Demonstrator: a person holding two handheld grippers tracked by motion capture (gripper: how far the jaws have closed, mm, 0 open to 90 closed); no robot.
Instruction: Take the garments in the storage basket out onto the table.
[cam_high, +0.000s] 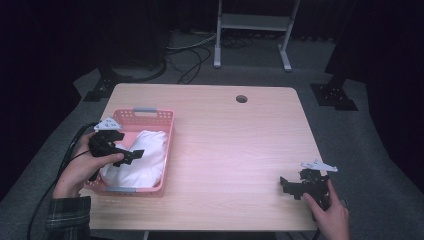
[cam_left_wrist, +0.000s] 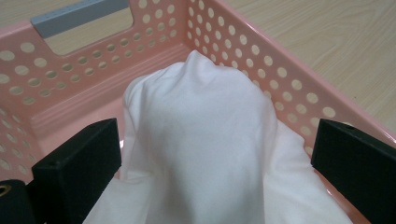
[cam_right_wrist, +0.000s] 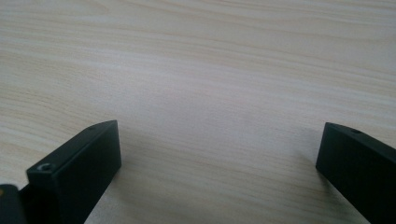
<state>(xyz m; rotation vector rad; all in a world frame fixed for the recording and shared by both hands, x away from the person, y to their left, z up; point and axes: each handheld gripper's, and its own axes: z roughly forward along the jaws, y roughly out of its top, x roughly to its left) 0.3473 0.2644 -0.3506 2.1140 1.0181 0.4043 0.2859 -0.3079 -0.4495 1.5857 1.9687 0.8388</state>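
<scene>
A pink perforated basket (cam_high: 169, 131) sits at the table's left, with a bunched white cloth (cam_high: 145, 155) inside it. My left gripper (cam_high: 131, 156) hovers over the cloth, jaws wide apart. In the left gripper view the white cloth (cam_left_wrist: 205, 135) rises in a mound between the spread jaws, with the basket wall (cam_left_wrist: 261, 60) beyond it. My right gripper (cam_high: 286, 184) rests low near the table's front right corner, open, nothing between its jaws. The right gripper view has bare wood table (cam_right_wrist: 210, 84) between the two black jaws.
The wooden table (cam_high: 235, 145) has a round cable hole (cam_high: 241, 98) near its far edge. The basket has grey handles (cam_high: 145, 110) at both ends. A metal stand (cam_high: 252, 30) and cables lie on the floor behind the table.
</scene>
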